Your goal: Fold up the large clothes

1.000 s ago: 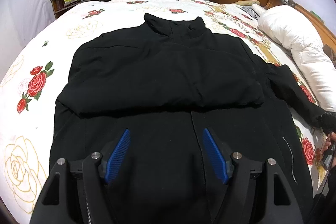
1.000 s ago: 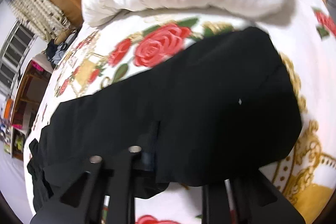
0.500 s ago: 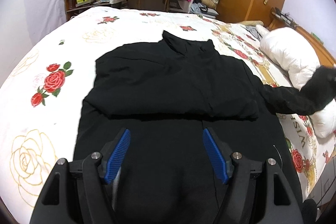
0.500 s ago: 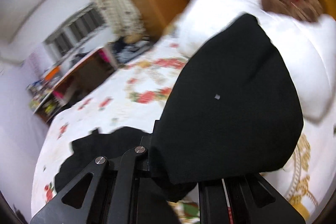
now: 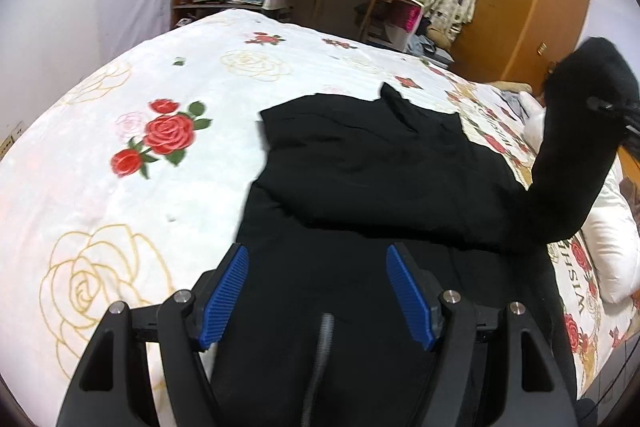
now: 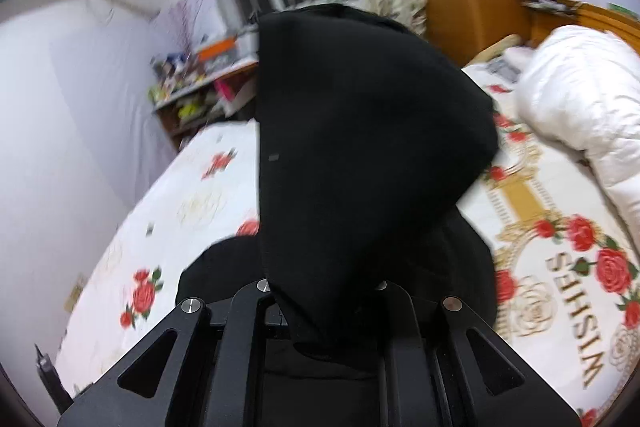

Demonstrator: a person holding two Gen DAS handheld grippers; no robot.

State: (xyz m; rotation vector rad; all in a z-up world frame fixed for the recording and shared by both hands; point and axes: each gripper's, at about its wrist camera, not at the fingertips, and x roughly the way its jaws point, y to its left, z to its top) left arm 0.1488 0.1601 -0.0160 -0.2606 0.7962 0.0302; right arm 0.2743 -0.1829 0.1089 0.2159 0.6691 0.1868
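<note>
My right gripper (image 6: 320, 307) grips the sleeve (image 5: 576, 147), raised right of the jacket (image 5: 380, 179). Left fingers (image 5: 226, 295) hover open, empty, over the hem.

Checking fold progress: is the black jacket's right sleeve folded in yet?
Not yet: right claw holds the black sleeve raised above the black jacket.

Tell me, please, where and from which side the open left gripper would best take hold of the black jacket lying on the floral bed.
Probably the black jacket's left side edge, approached from the left over the floral bedspread. That edge lies flat and exposed, and the left gripper is open above the hem. The right gripper holds the lifted sleeve.
</note>
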